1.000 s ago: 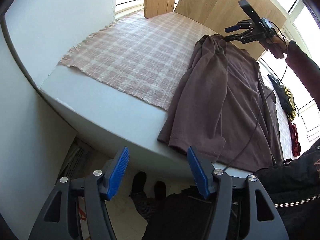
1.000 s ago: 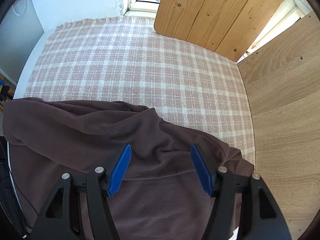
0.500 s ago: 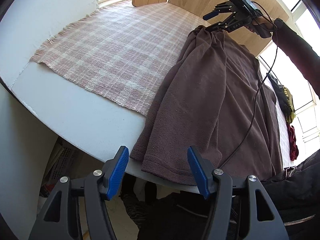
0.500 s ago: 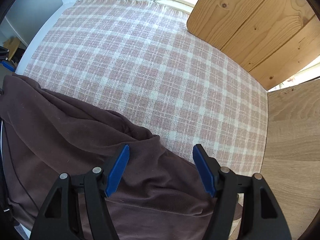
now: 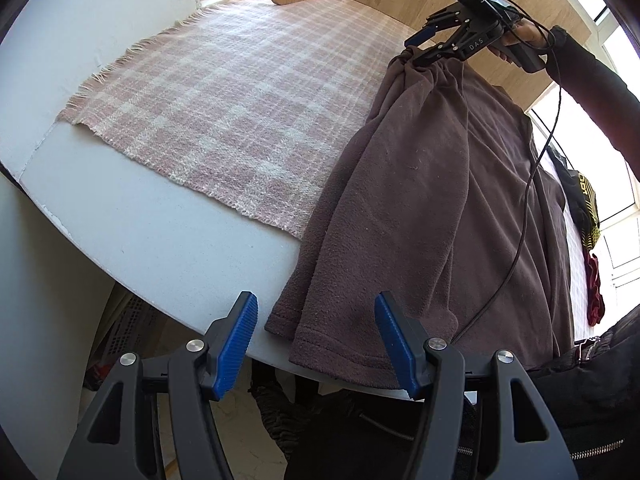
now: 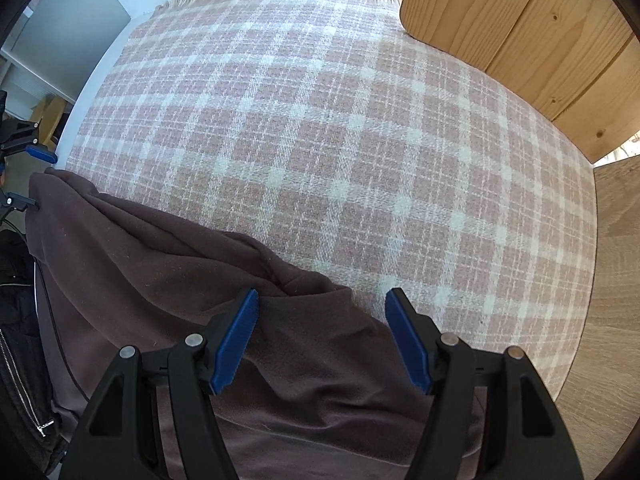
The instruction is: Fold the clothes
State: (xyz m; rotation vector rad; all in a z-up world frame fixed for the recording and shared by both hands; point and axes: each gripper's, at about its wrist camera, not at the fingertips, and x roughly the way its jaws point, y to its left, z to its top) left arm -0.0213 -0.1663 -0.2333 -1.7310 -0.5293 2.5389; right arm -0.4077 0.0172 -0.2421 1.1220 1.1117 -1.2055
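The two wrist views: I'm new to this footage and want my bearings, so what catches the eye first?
A big brown fleece garment sprawls across the right side of the table, its hem hanging over the near edge. Beside it, to the left, lies a pink-and-white checked cloth with a fringed edge. The left tool stands open around the hem, and the right tool hovers over the bunched far end of the garment.
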